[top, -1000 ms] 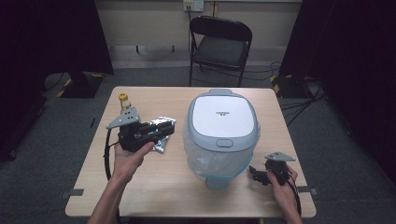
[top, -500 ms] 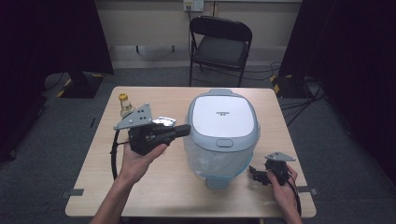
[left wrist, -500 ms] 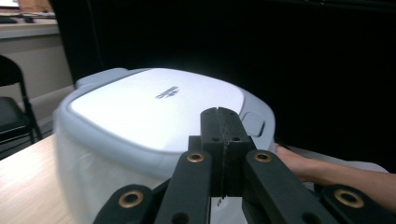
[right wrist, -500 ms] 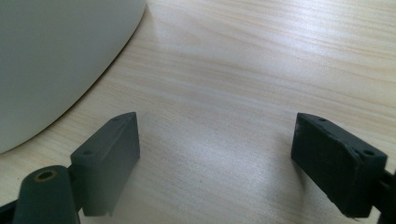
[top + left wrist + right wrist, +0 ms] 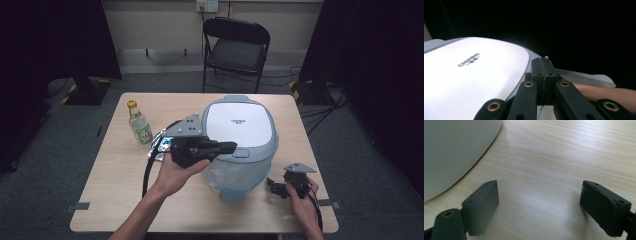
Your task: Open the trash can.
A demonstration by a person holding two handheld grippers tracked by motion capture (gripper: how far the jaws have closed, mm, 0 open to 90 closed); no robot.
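Two hand-held grippers at a wooden table with a closed rice cooker.

One rice cooker (image 5: 240, 142) sits at the table's centre, its white lid shut, its contents hidden. One small bottle (image 5: 139, 123) of yellowish liquid stands at ten o'clock from it, beside a crinkled foil packet (image 5: 161, 142). The left gripper (image 5: 227, 147), jaws pressed together and empty, hovers at the cooker's nine o'clock edge. The right gripper (image 5: 270, 186), jaws spread, rests on the table (image 5: 115, 190) at four o'clock. One folding chair (image 5: 235, 47) stands behind, on grey carpet, between dark curtains.
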